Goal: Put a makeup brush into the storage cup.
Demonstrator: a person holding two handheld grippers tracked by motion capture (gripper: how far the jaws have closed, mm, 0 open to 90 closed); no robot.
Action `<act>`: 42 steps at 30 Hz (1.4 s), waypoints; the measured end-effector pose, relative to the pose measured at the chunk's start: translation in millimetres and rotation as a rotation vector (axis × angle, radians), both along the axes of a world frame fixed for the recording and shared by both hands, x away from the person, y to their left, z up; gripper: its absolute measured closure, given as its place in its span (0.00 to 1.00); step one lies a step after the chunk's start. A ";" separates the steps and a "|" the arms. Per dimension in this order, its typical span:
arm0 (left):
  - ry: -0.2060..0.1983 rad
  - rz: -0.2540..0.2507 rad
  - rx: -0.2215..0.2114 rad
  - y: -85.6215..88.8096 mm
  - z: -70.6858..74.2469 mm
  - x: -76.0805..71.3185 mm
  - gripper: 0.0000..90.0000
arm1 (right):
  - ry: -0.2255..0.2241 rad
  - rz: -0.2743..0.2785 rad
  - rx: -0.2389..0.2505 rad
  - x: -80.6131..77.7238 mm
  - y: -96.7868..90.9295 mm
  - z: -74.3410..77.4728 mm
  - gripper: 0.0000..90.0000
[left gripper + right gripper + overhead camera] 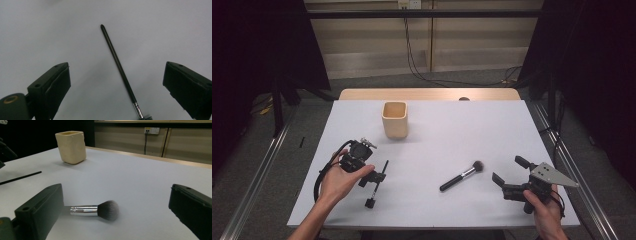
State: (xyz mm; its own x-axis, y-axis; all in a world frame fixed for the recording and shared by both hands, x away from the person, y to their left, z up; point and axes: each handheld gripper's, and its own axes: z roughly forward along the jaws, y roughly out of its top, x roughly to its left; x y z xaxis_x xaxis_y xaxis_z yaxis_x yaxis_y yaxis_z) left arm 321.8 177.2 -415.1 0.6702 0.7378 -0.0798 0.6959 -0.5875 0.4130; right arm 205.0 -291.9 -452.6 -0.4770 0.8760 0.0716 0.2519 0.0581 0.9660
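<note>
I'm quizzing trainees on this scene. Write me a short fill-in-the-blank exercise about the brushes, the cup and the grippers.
1. The beige cup stands ____ on the table.
2. The thick brush has a ____ ferrule between its handle and its bristles.
3. The left gripper hangs over the thin brush with its jaws ____.
4. The right gripper is nearest to the ____ brush.

Missing words: upright; silver; open; thick

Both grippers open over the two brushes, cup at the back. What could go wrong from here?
1. The thin brush lies flat and off-centre between the left gripper jaws; a close may miss or roll it.
2. The powder brush sits near one jaw of the right gripper; it may get pushed.
3. The cup stands unsupported and could tip.
</note>
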 end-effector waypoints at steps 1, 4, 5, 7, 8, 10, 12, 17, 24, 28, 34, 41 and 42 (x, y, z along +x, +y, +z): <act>0.003 0.003 0.005 -1.6 -1.6 -0.4 0.08 | 0.000 0.000 0.000 0.0 0.0 0.0 0.00; 0.023 -0.004 0.023 -4.1 -5.3 -0.3 0.07 | 0.001 0.000 0.000 0.1 0.0 -0.1 0.00; 0.029 0.002 0.024 -5.2 -6.9 -0.5 0.06 | 0.000 0.000 0.000 0.2 -0.1 -0.1 0.00; 0.054 -0.004 0.041 -6.6 -10.5 -0.2 0.06 | 0.001 0.000 -0.002 0.4 -0.2 -0.2 0.00; 0.068 0.002 0.044 -7.7 -12.9 -0.5 0.06 | 0.002 0.001 0.002 0.4 -0.2 -0.1 0.00; 0.095 0.019 0.071 -8.5 -16.8 -0.3 0.05 | 0.001 0.002 0.001 0.1 -0.2 0.0 0.00; 0.100 0.014 0.100 -8.7 -18.6 0.7 0.06 | 0.004 0.004 -0.003 0.5 -0.3 -0.4 0.00; 0.114 -0.008 0.132 -11.9 -19.2 0.8 0.06 | 0.010 0.005 -0.001 0.7 0.3 -0.5 0.00; 0.120 -0.014 0.132 -17.6 -25.0 -2.5 0.09 | 0.011 0.005 0.001 0.7 0.1 -0.5 0.00; 0.135 -0.030 0.178 -20.6 -30.5 -2.6 0.10 | 0.012 0.006 0.003 0.9 0.3 -0.5 0.00; 0.153 -0.026 0.222 -24.2 -37.0 -2.3 0.11 | 0.013 0.009 0.006 0.9 0.9 -0.6 0.00; 0.174 -0.014 0.234 -26.9 -35.8 -1.8 0.17 | 0.011 0.015 -0.003 1.3 1.6 -0.7 0.00; 0.185 -0.014 0.237 -27.3 -35.6 -1.1 0.17 | 0.011 0.015 -0.004 1.1 1.6 -0.7 0.00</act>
